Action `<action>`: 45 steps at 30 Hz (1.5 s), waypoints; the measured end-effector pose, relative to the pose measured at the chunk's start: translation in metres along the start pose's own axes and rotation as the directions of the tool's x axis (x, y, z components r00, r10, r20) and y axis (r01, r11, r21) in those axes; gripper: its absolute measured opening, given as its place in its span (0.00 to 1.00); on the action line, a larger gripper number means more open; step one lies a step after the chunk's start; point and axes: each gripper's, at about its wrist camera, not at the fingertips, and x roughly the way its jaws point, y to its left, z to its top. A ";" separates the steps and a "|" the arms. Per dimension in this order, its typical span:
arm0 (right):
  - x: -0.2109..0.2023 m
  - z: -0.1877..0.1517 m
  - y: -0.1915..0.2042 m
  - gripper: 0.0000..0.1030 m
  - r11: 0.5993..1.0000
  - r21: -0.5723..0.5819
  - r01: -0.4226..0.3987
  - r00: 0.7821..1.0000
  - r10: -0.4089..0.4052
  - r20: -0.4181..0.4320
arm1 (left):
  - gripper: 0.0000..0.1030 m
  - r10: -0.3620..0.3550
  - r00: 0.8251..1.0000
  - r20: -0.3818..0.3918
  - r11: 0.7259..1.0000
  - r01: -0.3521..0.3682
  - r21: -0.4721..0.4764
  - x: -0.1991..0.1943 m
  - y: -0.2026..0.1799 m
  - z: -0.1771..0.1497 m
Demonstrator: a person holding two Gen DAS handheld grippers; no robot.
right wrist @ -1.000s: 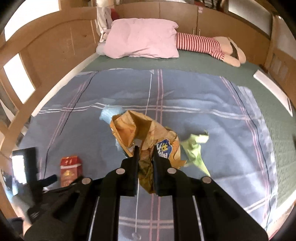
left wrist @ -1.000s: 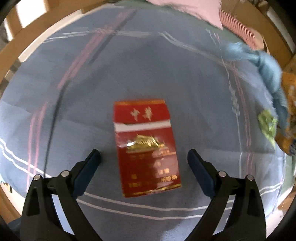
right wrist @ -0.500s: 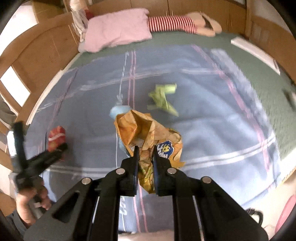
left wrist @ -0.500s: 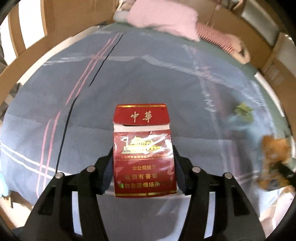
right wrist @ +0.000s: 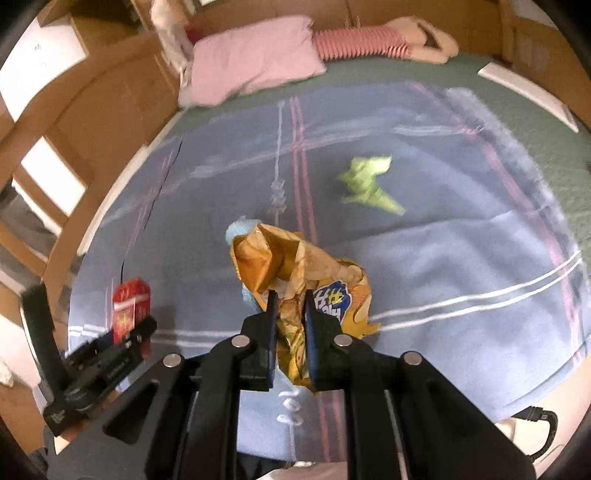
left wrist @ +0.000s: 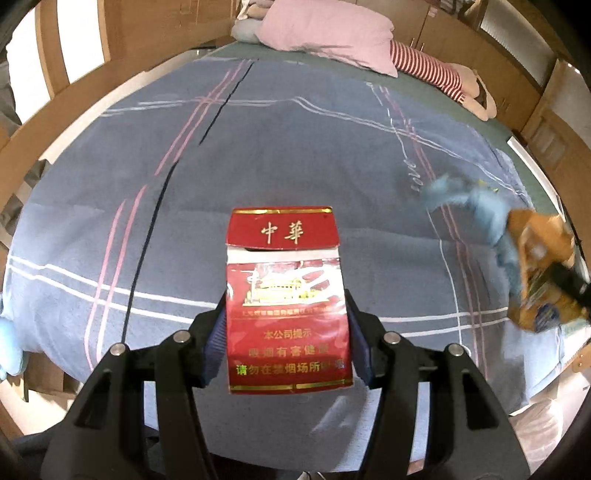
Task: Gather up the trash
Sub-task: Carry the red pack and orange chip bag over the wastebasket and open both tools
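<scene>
Left wrist view: the left gripper (left wrist: 286, 332) is clamped on a red cigarette pack (left wrist: 286, 299), one blue pad against each long side. The pack stands upright between the fingers, its flip lid at the far end, so its long axis runs straight out along the line the gripper points. It looks to be lifted clear of the blue plaid blanket (left wrist: 258, 147) below. Far to the right, blurred, the orange snack bag (left wrist: 539, 273) hangs with a pale blue scrap (left wrist: 476, 206) just beside it. A pink pillow (left wrist: 328, 33) lies at the head of the bed.

Right wrist view: the right gripper (right wrist: 288, 317) has its fingers pinched nearly together on the crumpled orange snack bag (right wrist: 295, 273), which bulges up and away from the tips; the pale blue scrap (right wrist: 242, 229) peeks out behind it, and whether it is caught in the grip cannot be told. To the lower left the left gripper (right wrist: 133, 332) carries the red cigarette pack (right wrist: 129, 302).

The one loose piece is a green crumpled wrapper (right wrist: 369, 181) — it lies on the blanket ahead and to the right of the right gripper, well apart from the left one. Its long axis runs diagonally, upper left to lower right. The right hand is the nearer, but both hands are full, so each would likely need to drop its load first.
</scene>
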 end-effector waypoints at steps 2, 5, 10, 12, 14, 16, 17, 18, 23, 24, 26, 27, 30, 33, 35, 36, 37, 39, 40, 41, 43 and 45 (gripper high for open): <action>-0.001 0.006 -0.013 0.13 0.999 0.038 -0.039 0.999 0.038 0.012 | 0.55 -0.004 1.000 0.001 1.000 0.004 0.006 -0.001 -0.002 -0.001; 0.014 0.011 -0.018 0.13 0.957 -0.090 0.277 0.961 -0.276 0.020 | 0.55 -0.002 1.000 0.003 1.000 0.002 0.016 0.000 -0.005 -0.001; 0.025 0.013 -0.033 0.13 0.964 -0.035 0.262 0.964 -0.263 -0.030 | 0.55 -0.016 1.000 -0.018 1.000 0.016 -0.004 0.004 -0.001 0.000; 0.031 0.011 -0.034 0.13 0.973 -0.028 0.228 0.971 -0.229 -0.062 | 0.55 -0.022 0.999 -0.026 1.000 0.022 -0.006 0.006 -0.002 0.000; 0.035 0.010 -0.038 0.14 0.983 0.003 0.185 0.979 -0.184 -0.086 | 0.55 -0.021 1.000 -0.023 1.000 0.021 -0.003 0.006 -0.003 0.000; 0.029 0.011 -0.038 0.14 0.994 0.016 0.111 0.990 -0.110 -0.084 | 0.55 -0.021 1.000 -0.019 1.000 0.021 -0.005 0.006 -0.003 0.001; 0.027 0.010 -0.036 0.14 0.998 0.020 0.057 0.995 -0.055 -0.082 | 0.55 -0.023 1.000 -0.019 1.000 0.023 -0.011 0.006 -0.002 0.001; 0.021 0.009 -0.027 0.14 1.000 0.010 -0.027 0.997 0.028 -0.078 | 0.55 -0.024 1.000 -0.019 1.000 0.024 -0.018 0.006 -0.002 0.001; -0.004 0.023 -0.023 0.14 0.958 0.103 -0.268 0.962 0.260 0.087 | 0.55 -0.025 1.000 -0.006 0.999 0.025 -0.046 0.003 0.000 0.001; -0.004 0.027 -0.018 0.14 0.967 0.086 -0.241 0.968 0.234 0.085 | 0.55 -0.023 1.000 -0.007 0.999 0.022 -0.045 0.003 0.001 0.001; 0.011 0.038 0.005 0.13 0.990 -0.021 -0.142 0.990 0.143 0.008 | 0.55 -0.023 1.000 -0.008 0.998 0.023 -0.057 0.002 0.005 0.001; 0.014 0.040 0.009 0.13 0.985 -0.015 -0.171 0.985 0.171 0.004 | 0.55 -0.022 1.000 -0.003 0.997 0.021 -0.071 0.002 0.008 0.002; 0.012 0.036 0.020 0.13 0.983 -0.011 -0.181 0.983 0.182 0.024 | 0.55 -0.013 1.000 0.020 0.996 0.015 -0.092 -0.002 0.012 0.004; 0.004 0.018 0.044 0.13 0.990 -0.083 -0.110 0.993 0.113 0.030 | 0.55 -0.017 0.997 0.077 0.997 0.022 -0.068 -0.014 0.006 0.004; -0.015 0.002 0.052 0.13 0.990 -0.133 -0.053 0.996 0.062 0.060 | 0.55 -0.036 0.993 0.110 0.999 0.039 -0.027 -0.025 0.000 0.001; -0.027 -0.011 0.056 0.13 0.987 -0.160 -0.012 0.997 0.024 0.074 | 0.55 -0.038 0.992 0.120 0.999 0.039 -0.007 -0.032 -0.003 -0.001; -0.036 -0.023 0.052 0.13 0.986 -0.168 0.016 0.997 -0.002 0.082 | 0.55 -0.038 0.991 0.125 0.999 0.038 0.000 -0.039 -0.006 -0.006; -0.041 -0.028 0.041 0.13 0.984 -0.170 0.047 0.996 -0.032 0.089 | 0.55 -0.047 0.991 0.127 0.999 0.047 0.009 -0.053 -0.012 -0.014; -0.054 -0.045 0.032 0.13 0.985 -0.153 0.084 0.993 -0.070 0.096 | 0.55 -0.058 0.990 0.128 0.998 0.055 0.026 -0.062 -0.019 -0.021; -0.055 -0.038 0.027 0.13 0.985 -0.144 0.094 0.992 -0.080 0.098 | 0.55 -0.069 0.988 0.136 0.997 0.063 0.051 -0.074 -0.027 -0.028; -0.074 -0.055 0.016 0.13 0.987 -0.114 0.117 0.989 -0.105 0.108 | 0.55 -0.092 0.983 0.162 0.992 0.076 0.101 -0.098 -0.041 -0.039; -0.089 -0.069 0.004 0.13 0.986 -0.106 0.126 0.987 -0.114 0.118 | 0.55 -0.111 0.975 0.195 0.985 0.081 0.154 -0.124 -0.054 -0.050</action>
